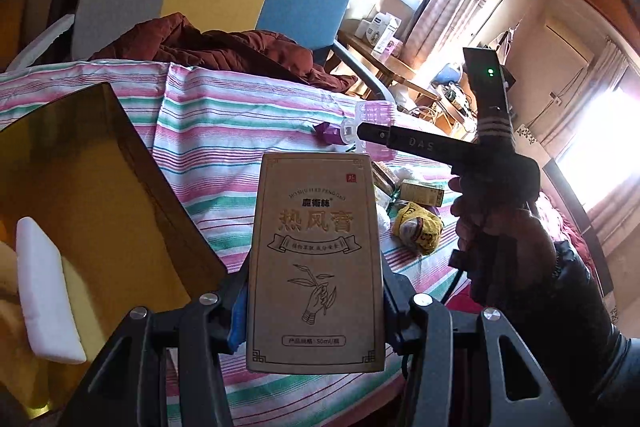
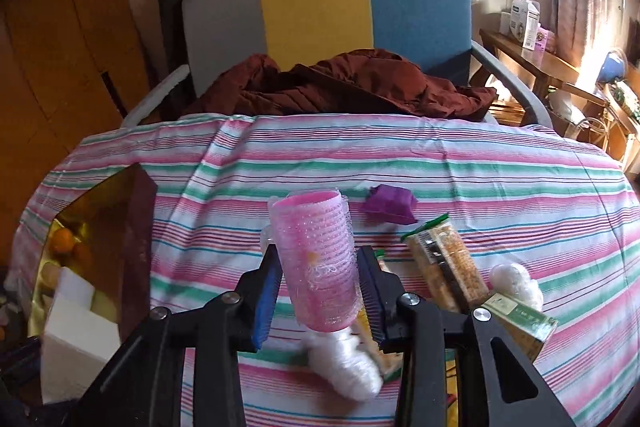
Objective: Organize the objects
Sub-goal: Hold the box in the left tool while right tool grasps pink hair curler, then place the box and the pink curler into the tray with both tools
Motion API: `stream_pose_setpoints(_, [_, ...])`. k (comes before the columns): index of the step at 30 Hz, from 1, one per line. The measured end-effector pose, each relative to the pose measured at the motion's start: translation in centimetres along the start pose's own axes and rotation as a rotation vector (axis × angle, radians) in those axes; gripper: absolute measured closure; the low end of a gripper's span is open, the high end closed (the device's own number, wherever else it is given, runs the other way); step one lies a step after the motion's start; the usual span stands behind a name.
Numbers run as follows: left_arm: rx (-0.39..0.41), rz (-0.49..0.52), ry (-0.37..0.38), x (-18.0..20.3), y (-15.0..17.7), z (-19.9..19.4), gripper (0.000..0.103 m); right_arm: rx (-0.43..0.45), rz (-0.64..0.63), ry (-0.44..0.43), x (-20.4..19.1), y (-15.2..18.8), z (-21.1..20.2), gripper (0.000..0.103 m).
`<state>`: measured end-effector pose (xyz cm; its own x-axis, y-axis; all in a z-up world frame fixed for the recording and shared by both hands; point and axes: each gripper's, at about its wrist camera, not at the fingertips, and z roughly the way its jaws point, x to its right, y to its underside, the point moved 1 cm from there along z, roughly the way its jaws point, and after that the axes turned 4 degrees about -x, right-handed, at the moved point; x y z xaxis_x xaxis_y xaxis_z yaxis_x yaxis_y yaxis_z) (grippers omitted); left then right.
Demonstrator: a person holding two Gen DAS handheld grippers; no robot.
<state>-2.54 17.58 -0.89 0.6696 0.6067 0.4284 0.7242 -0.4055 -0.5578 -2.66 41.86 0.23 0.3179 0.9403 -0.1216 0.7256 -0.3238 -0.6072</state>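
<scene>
My left gripper [image 1: 314, 301] is shut on a brown cardboard box [image 1: 316, 259] with printed characters and a hand drawing, held upright above the striped cloth. My right gripper [image 2: 318, 293] is shut on a pink hair roller [image 2: 314, 263], lifted over the table; in the left wrist view the right gripper [image 1: 366, 131] shows at centre right with the roller [image 1: 376, 115] at its tip, held by a gloved hand [image 1: 516, 247]. A gold-lined open box [image 1: 80, 195] with white foam blocks [image 1: 46, 295] sits at the left; the same gold-lined box [image 2: 92, 239] appears in the right wrist view.
On the striped tablecloth [image 2: 440, 163] lie a purple wrapper [image 2: 390, 205], a snack packet [image 2: 444, 259], a green carton [image 2: 520, 315], white plastic-wrapped balls [image 2: 516, 285] and a yellow wrapped item [image 1: 418, 227]. A chair [image 2: 320, 7] with a dark red jacket [image 2: 360, 83] stands behind the table.
</scene>
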Motion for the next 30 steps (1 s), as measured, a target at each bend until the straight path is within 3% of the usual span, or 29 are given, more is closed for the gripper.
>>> stream_pose_setpoints(6, [0.071, -0.049, -0.047, -2.4, 0.4, -3.5, 0.052, 0.004, -0.057, -0.121, -5.7, 0.6, -0.7, 0.064])
stream_pose_setpoints(15, [0.198, -0.188, -0.188, -10.1, -0.3, -9.3, 0.052, -0.024, -0.159, -0.251, -14.4, 1.2, -0.3, 0.064])
stream_pose_setpoints(22, [0.224, -0.308, -0.261, -17.1, -1.9, -10.7, 0.052, -0.082, -0.226, -0.276, -19.0, 2.4, 1.5, 0.064])
stream_pose_setpoints(30, [0.22, -0.375, -0.326, -22.0, -3.8, -10.0, 0.051, -0.134, -0.27, -0.259, -21.4, 2.9, 3.5, 0.064])
